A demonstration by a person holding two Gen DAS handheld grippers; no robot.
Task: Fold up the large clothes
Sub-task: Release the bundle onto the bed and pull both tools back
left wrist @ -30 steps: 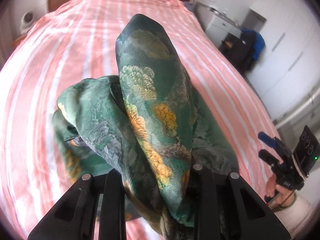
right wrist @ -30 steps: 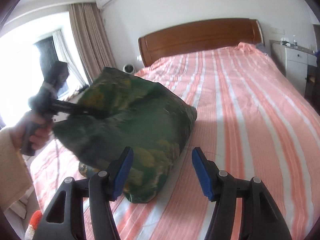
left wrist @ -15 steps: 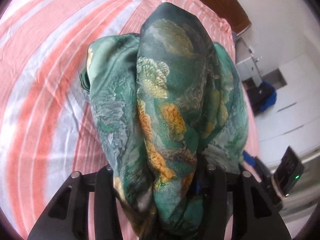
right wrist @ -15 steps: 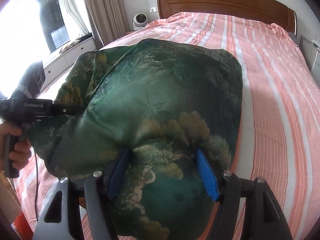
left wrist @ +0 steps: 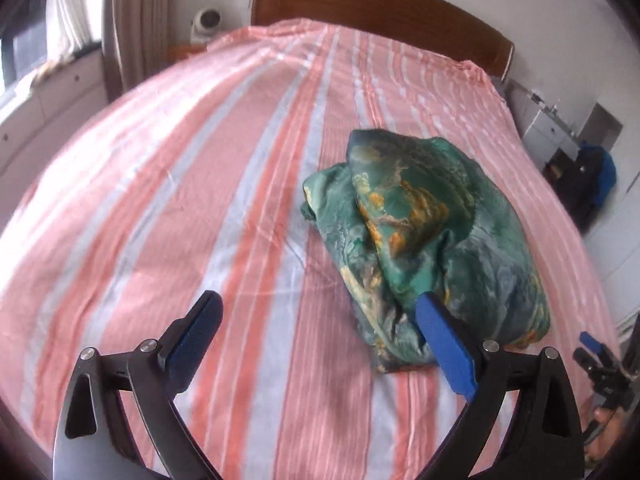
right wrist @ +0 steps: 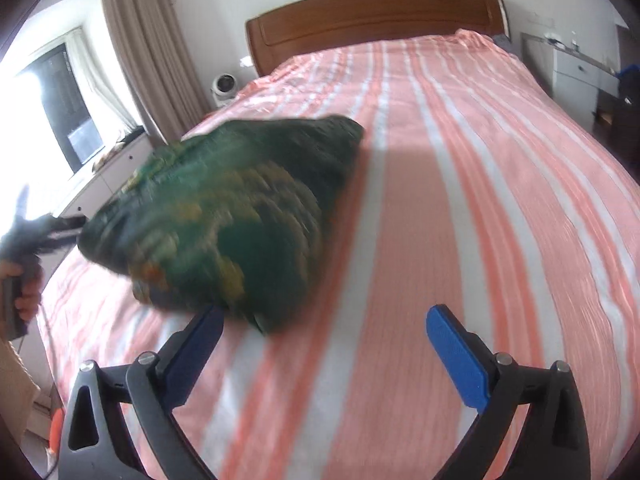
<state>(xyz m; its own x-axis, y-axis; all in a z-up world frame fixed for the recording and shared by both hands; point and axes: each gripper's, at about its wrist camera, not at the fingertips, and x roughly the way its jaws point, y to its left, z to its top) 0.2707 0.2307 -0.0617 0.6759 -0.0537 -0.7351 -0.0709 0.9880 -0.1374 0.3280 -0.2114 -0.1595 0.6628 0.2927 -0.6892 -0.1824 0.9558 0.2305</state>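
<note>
A green patterned silky garment (left wrist: 424,236) lies bunched in a heap on the pink and white striped bed (left wrist: 200,184). My left gripper (left wrist: 320,332) is open and empty, its right finger just in front of the heap's near edge. In the right wrist view the garment (right wrist: 224,216) is blurred, left of centre. My right gripper (right wrist: 324,336) is open and empty, its left fingertip (right wrist: 208,324) at the heap's near edge. The right gripper also shows in the left wrist view (left wrist: 596,356) at the far right; the left one in the right wrist view (right wrist: 24,216) at the far left.
A wooden headboard (right wrist: 376,16) stands at the bed's far end. A small white fan (right wrist: 224,86) and curtains (right wrist: 140,48) are on the left. White drawers (right wrist: 576,72) and a dark chair with blue cloth (left wrist: 592,180) stand on the right.
Both grippers have let go of the garment and opened. It has dropped in a heap on the bed, and both grippers have drawn back from it.
</note>
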